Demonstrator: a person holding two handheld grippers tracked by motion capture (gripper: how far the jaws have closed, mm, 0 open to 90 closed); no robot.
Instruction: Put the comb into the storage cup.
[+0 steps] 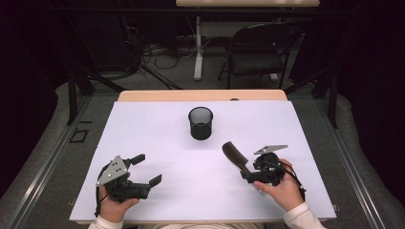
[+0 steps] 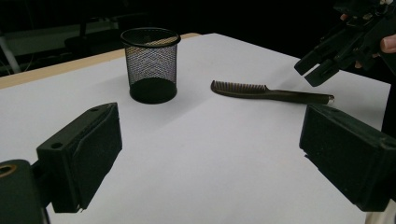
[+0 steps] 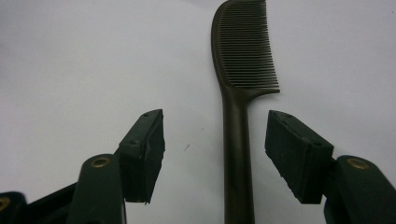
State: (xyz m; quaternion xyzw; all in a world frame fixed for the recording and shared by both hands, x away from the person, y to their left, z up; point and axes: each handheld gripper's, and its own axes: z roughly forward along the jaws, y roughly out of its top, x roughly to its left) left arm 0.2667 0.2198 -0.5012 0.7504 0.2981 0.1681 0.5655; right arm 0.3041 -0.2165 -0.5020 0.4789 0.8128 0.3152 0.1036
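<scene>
Left gripper (image 1: 147, 170) low, jaws wide apart; right gripper (image 1: 246, 172) half-open, angled downward

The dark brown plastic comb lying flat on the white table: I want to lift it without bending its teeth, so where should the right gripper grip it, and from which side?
Probably the straight handle of the dark brown plastic comb, from above, one jaw either side. It lies flat, slim and even there; the right gripper already straddles it, open.

My bench (image 1: 143, 129) is white on top, with a wooden strip along its far edge. A black mesh cup (image 1: 200, 123) stands upright near the far middle. A dark comb (image 1: 235, 156) lies flat to its right, nearer me, apart from it.
</scene>
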